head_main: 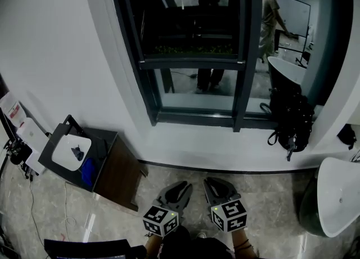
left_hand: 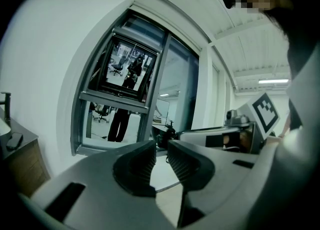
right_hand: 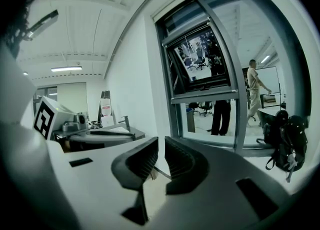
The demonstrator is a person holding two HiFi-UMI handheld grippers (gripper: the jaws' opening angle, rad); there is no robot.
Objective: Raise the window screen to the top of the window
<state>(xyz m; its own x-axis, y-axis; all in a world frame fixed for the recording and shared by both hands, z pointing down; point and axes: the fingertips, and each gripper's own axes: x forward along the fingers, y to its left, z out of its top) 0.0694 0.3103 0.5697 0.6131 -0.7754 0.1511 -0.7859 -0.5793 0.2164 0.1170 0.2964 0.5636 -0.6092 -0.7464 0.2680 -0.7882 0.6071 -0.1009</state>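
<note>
The dark-framed window (head_main: 152, 83) is set in the white wall ahead. Its dark screen panel (head_main: 191, 27) fills the upper part and ends at a horizontal bar (head_main: 194, 63), with clear glass below. The same panel shows in the left gripper view (left_hand: 127, 69) and in the right gripper view (right_hand: 200, 59). My left gripper (head_main: 180, 187) and right gripper (head_main: 211, 183) are side by side low over the floor, well short of the window. Both are shut with nothing between the jaws, as the left gripper (left_hand: 161, 149) and right gripper (right_hand: 161, 146) show up close.
A small dark cabinet with a white basin (head_main: 70, 151) stands at the left wall. On the sill at the right sits a black backpack (head_main: 289, 120). A white rounded seat (head_main: 340, 196) is at the lower right. A person (head_main: 271, 18) shows in the glass.
</note>
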